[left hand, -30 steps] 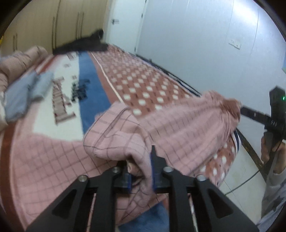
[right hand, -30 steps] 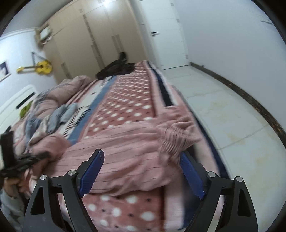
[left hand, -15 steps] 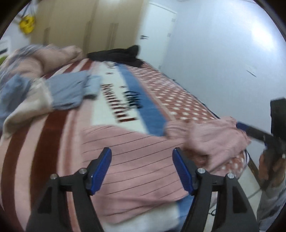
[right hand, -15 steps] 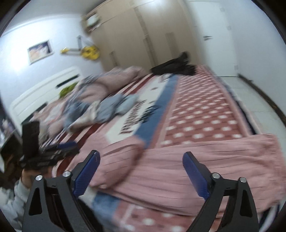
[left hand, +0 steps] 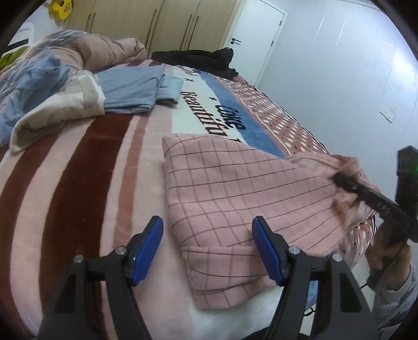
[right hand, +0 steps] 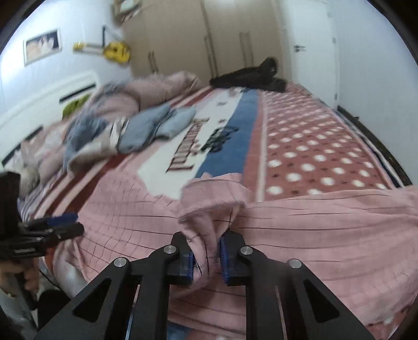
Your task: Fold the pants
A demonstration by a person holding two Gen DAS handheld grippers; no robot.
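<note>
Item: pink checked pants [left hand: 235, 188]. They lay on the near part of the bed blanket [left hand: 78, 162], spread flat toward the left, bunched and lifted at the right end by the bed's near right corner. A folded edge sat nearest me on the left side.

Item: my left gripper [left hand: 207, 247]. Its jaws stood apart, blue pads [left hand: 146, 248] clear of the cloth, hovering over the near left end of the pants; the right pad hung above the fabric, the left above bare blanket. Nothing was held.

Item: my right gripper [right hand: 206, 257]. Its jaws had just been closing, and they were clenched on a gathered ridge of the pants, cloth pinched between the pads and rising in a peak just beyond them. From the left wrist view this gripper [left hand: 342, 180] showed at the far right with pink fabric caught at its tip, and my right hand [left hand: 389, 255] was wrapped on its handle.

Item: other cloth. Folded blue garments [left hand: 130, 89] lay farther up the bed on the left, beside a cream quilt [left hand: 60, 104]. A black garment [left hand: 198, 58] lay at the far end.

Item: room. Beige wardrobe doors [left hand: 167, 23] and a white door [left hand: 256, 39] stood at the far wall; a yellow guitar [right hand: 116, 51] hung on the left wall.
</note>
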